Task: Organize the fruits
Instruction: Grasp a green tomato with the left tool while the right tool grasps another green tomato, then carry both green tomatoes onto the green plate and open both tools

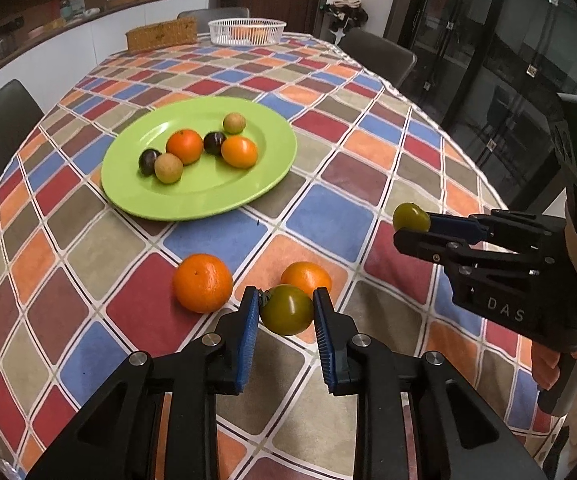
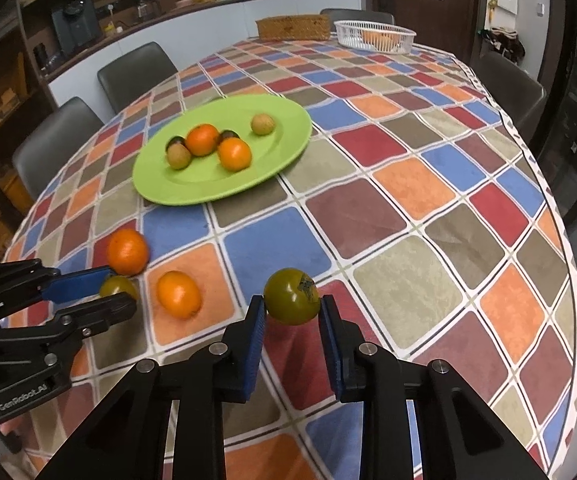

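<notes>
Checkered tabletop, green plate of fruit upper left of centre; left hand-held gripper pinching a green tomato at lower centre; right hand-held gripper pinching another green tomato; two oranges beside.

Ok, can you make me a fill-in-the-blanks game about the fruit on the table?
1. Each gripper holds a ____ tomato: the left gripper and the right gripper.
2. The plate is colored ____.
3. ____ oranges lie on the tablecloth outside the plate.
4. The white basket stands at the table's ____ end.

Missing words: green; green; two; far
</notes>
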{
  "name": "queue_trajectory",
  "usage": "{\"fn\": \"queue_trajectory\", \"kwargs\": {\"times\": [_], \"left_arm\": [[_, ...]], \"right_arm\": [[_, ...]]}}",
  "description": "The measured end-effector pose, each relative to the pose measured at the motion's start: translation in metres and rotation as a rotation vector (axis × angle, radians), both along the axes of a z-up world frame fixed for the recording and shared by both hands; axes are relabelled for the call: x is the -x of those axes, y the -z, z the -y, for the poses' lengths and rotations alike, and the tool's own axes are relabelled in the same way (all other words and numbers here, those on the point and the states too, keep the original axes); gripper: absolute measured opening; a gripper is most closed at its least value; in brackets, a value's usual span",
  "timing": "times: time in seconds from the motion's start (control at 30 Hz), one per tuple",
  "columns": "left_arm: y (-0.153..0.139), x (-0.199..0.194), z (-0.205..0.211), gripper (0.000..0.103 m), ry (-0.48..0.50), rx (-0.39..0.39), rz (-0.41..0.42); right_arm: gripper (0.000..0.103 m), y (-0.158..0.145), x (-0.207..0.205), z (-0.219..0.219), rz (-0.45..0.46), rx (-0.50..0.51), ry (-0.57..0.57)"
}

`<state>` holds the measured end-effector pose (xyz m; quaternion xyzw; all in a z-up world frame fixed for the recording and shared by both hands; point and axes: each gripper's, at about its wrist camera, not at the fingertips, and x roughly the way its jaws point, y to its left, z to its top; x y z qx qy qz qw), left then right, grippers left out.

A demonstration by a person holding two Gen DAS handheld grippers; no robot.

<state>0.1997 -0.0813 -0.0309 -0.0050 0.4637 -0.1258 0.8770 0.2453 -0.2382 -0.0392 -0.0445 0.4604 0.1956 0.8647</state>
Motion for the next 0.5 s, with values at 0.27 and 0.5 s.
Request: {"fn": "queue_trajectory", "kwargs": {"times": [0.27, 0.5], "left_arm": [[-0.030, 0.012, -0.005, 0.027, 0.000, 0.017, 0.077], [-0.054, 0.016, -0.020, 0.027, -0.016, 0.043, 0.137]], "right_arm": [[0.028, -0.029, 0.013, -0.007, 0.060, -0.031, -0.018], [0.028, -0.051, 0.018, -0.018, 0.105, -0.064, -0.025]]}}
